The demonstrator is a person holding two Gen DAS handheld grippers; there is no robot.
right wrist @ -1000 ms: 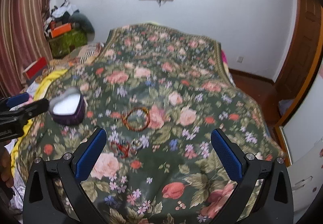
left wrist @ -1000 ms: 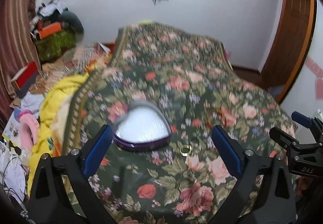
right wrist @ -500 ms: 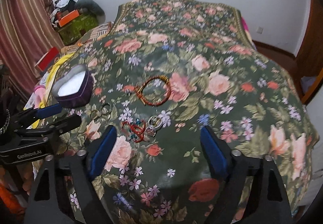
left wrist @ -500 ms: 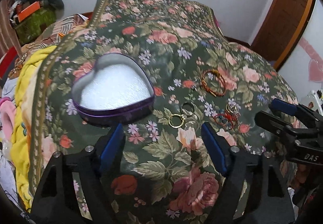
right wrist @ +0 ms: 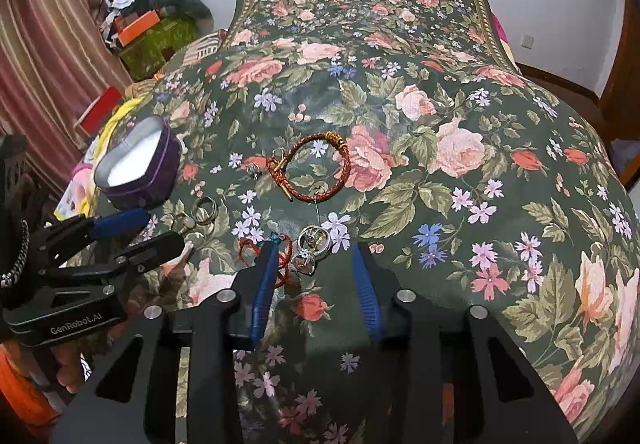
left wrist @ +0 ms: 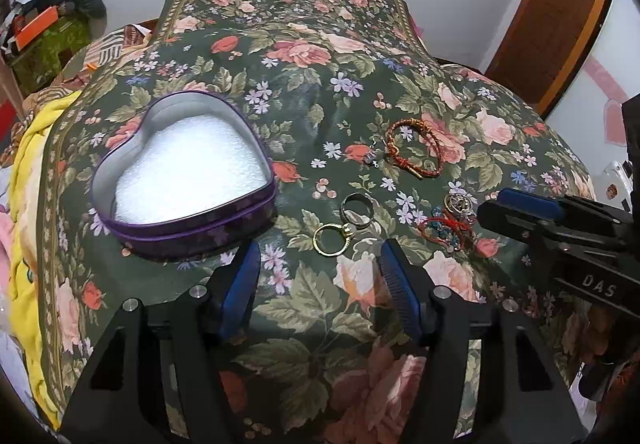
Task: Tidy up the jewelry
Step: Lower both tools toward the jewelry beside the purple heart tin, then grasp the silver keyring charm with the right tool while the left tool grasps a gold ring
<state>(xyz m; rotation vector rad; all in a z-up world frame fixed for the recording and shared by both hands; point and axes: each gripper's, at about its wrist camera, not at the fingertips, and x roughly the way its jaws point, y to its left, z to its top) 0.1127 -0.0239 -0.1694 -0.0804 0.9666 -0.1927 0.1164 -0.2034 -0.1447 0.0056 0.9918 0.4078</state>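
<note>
An open heart-shaped purple tin (left wrist: 192, 228) with white foam inside stands on the floral bedspread (left wrist: 320, 84). Just ahead of my open left gripper (left wrist: 318, 260) lie a gold ring (left wrist: 332, 240) and a silver ring (left wrist: 357, 208). A red braided bracelet (left wrist: 416, 148) lies further back, with a small earring (left wrist: 372, 156) beside it. My right gripper (right wrist: 316, 256) is open, low over a silver trinket (right wrist: 314, 248) and a red beaded cord (right wrist: 282, 264). The bracelet (right wrist: 316, 168) and the tin (right wrist: 140, 180) also show in the right wrist view. Neither gripper holds anything.
A yellow blanket (left wrist: 24, 172) and clutter lie off the bed's left side. A striped curtain (right wrist: 40, 44) hangs on the left, a wooden door (left wrist: 560, 12) stands at the right. The bedspread stretches back to a white wall.
Both grippers have come down and forward toward the jewelry, and their fingers have drawn closer together. The tin and the jewelry have not moved.
</note>
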